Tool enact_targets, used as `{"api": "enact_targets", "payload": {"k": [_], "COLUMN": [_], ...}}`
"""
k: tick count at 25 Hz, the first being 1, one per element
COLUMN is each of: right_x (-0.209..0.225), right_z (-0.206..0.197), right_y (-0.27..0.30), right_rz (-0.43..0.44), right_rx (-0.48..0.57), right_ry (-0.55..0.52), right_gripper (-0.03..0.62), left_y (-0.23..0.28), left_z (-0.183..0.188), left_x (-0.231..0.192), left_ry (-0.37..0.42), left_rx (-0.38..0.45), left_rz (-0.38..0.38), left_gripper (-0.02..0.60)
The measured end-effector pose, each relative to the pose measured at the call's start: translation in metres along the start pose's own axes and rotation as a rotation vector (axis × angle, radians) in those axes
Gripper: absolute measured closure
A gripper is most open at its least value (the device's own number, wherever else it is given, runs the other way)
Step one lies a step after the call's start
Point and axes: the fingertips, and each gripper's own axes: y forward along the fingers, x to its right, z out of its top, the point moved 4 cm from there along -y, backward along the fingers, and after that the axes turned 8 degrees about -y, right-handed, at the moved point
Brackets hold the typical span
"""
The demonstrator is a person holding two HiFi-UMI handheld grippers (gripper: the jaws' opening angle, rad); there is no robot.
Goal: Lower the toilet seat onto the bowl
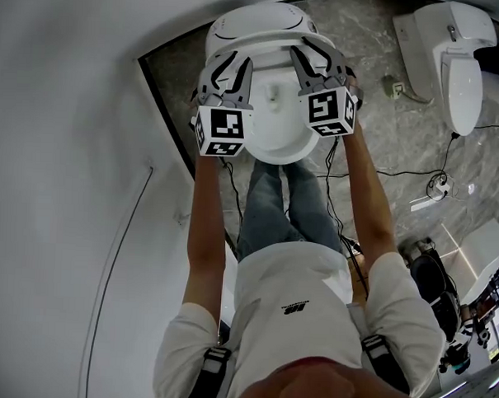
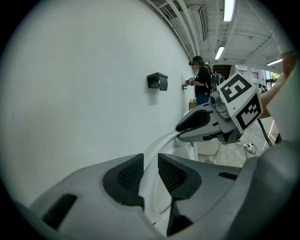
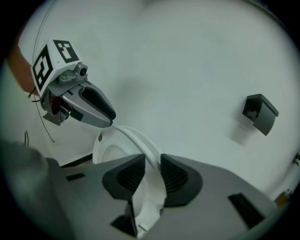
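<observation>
Nearest the head camera: the operator's white shirt (image 1: 294, 320), crossed by two dark shoulder straps (image 1: 213, 367) and cut off by the bottom edge. Two bare forearms (image 1: 205, 225) reach forward, one gripper each. Left gripper (image 1: 230, 69) and right gripper (image 1: 316, 61), count two, each carry one marker cube (image 1: 219, 132).

Left gripper: jaws part open. The white rim of the toilet seat (image 3: 136, 137) runs between the ribbed pads, and no clamping on it can be seen. Right gripper: jaws likewise part open and astride the same rim on the seat's right side, pads not seen pressing.

Seat position: raised, standing off the bowl (image 1: 272, 145) and near the wall (image 2: 70, 93), edge-on to both gripper cameras. A second white curved edge lies close behind the rim in the right gripper view; whether it is a lid cannot be told. In the head view, seat and bowl read as one white mass between the grippers. The bowl's inside is hidden, so its contents are not seen.

Farther: one black fixture (image 2: 157, 81) is mounted on the wall. On the grey marbled floor (image 1: 371, 51) lie loose cables (image 1: 436, 184), and a second toilet (image 1: 453, 67) stands at far right. Dark equipment (image 1: 431, 284) at the right edge is cut off and unclear. One other person (image 2: 201, 79) stands far along the wall.
</observation>
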Motion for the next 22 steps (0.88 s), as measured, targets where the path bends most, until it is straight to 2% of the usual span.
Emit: {"api": "enact_targets", "payload": {"k": [9, 17, 19, 22], "right_x": [-0.013, -0.024, -0.026, -0.033], "right_z": [-0.003, -0.007, -0.008, -0.011], "right_y": [-0.021, -0.038, -0.044, -0.052], "right_rz": [-0.002, 0.007, 0.012, 0.019], "right_rx": [0.023, 0.033, 0.037, 0.042], "right_ry": [0.003, 0.0, 0.001, -0.003], "right_gripper": [0.487, 0.487, 0.487, 0.487], "left_y": [-0.007, -0.017, -0.02, -0.022], "left_z": [-0.009, -0.018, -0.021, -0.027], "left_x": [0.01, 0.022, 0.029, 0.034], "left_ry": [0.035, 0.007, 0.006, 0.013], "left_rx": [-0.025, -0.028, -0.038, -0.05], "left_rz": [0.013, -0.004, -0.024, -0.017], "left_gripper": [0.479, 0.471, 0.444, 0.443]}}
